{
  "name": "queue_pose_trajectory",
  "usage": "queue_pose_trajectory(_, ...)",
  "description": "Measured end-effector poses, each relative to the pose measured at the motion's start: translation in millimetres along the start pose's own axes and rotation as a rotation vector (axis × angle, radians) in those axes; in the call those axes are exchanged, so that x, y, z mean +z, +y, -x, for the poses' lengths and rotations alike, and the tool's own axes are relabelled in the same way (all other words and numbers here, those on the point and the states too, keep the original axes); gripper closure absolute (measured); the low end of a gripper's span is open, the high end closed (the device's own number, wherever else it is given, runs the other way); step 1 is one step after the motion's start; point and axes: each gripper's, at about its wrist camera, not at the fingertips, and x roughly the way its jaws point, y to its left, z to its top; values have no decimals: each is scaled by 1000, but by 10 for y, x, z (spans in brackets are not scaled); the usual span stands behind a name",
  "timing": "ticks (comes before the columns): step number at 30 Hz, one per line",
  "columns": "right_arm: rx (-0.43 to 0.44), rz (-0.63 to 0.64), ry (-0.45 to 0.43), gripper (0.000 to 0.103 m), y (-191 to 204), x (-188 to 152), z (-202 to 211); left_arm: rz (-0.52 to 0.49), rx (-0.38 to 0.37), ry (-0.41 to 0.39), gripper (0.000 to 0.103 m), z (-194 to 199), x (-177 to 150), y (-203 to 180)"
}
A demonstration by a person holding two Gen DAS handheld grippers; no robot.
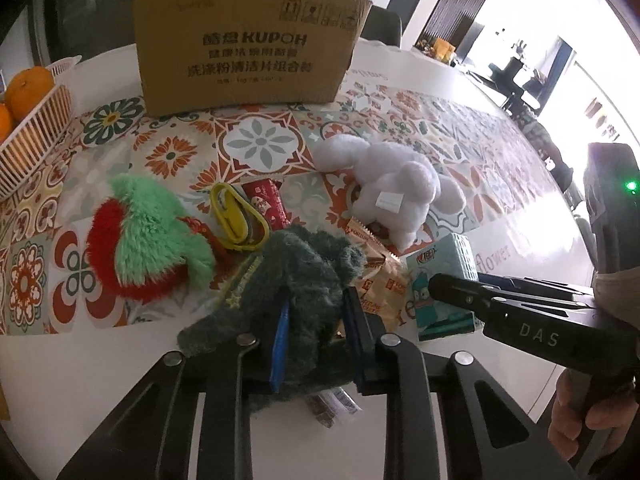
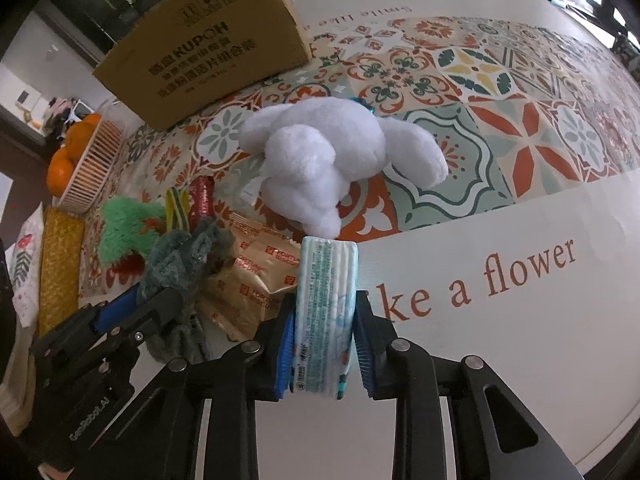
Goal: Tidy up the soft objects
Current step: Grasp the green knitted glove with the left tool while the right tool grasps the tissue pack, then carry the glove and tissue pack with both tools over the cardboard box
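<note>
My left gripper [image 1: 316,332] is shut on a dark green plush toy [image 1: 308,276], just above the table near its front edge. My right gripper [image 2: 325,344] is shut on a pale blue tissue pack [image 2: 326,312]; the pack also shows in the left wrist view [image 1: 440,280]. A white plush rabbit [image 1: 396,184] lies on the patterned mat behind both, also in the right wrist view [image 2: 320,152]. A green and red plush [image 1: 148,236] lies to the left. An open cardboard box [image 1: 244,48] stands at the back.
A white basket [image 1: 36,136] with oranges sits far left. A yellow clip [image 1: 236,216], a red snack packet [image 1: 268,204] and gold biscuit packets [image 1: 380,280] lie among the toys. The white table edge [image 2: 520,360] runs at the right.
</note>
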Motion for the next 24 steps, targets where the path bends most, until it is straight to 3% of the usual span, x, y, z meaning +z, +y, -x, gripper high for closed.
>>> queue_pose_trajectory(9,19,62,-63,75,161,14,260,30,-13,-78,82,294,0,-21)
queue_pose_trajectory(24,87,131,-227,75,470,153,863,7,0,-280,82,993,275,-114)
